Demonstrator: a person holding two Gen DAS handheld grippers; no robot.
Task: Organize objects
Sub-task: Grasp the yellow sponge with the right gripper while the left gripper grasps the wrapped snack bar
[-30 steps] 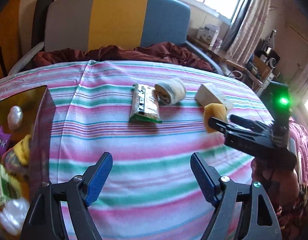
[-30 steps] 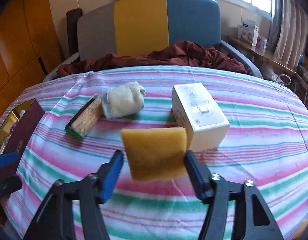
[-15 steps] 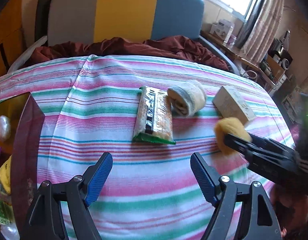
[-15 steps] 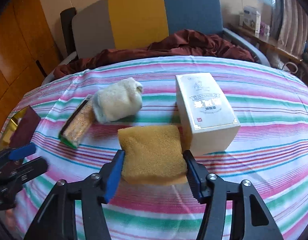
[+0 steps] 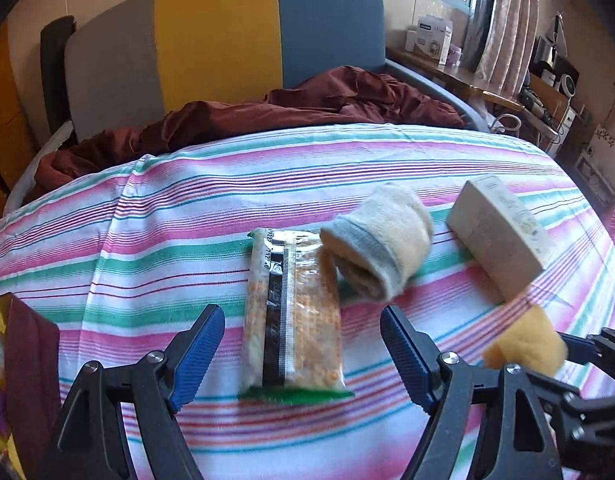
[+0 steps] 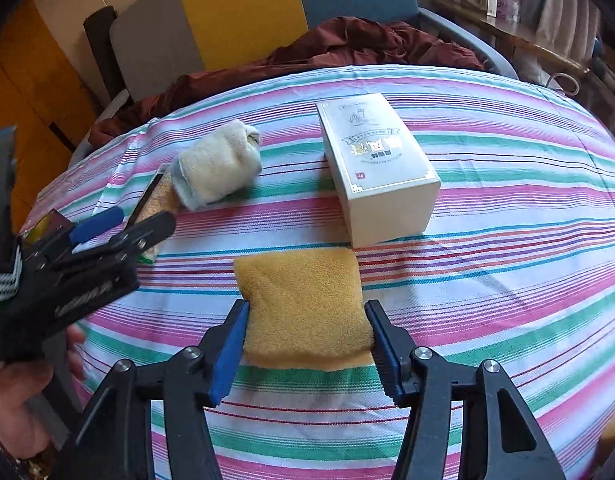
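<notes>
My right gripper (image 6: 305,344) is shut on a yellow sponge (image 6: 303,304), held low over the striped tablecloth; the sponge also shows in the left wrist view (image 5: 525,346). My left gripper (image 5: 301,354) is open and empty, its fingers on either side of a snack packet (image 5: 293,312) that lies flat on the cloth. A rolled cream towel (image 5: 381,248) lies just beyond the packet, and a white box (image 5: 501,236) lies to the right. In the right wrist view the towel (image 6: 217,164) and box (image 6: 377,172) lie beyond the sponge, with the left gripper (image 6: 107,228) at the left.
A dark red box with a gold lining (image 5: 25,364) holding several items stands at the left edge. A maroon blanket (image 5: 267,112) and a grey, yellow and blue headboard (image 5: 223,40) lie behind the striped surface (image 5: 167,208). A desk with clutter stands at right.
My left gripper has moved forward and right, so the snack packet now lies between its open fingers. My right gripper has lowered the sponge toward the cloth in front of the white box.
</notes>
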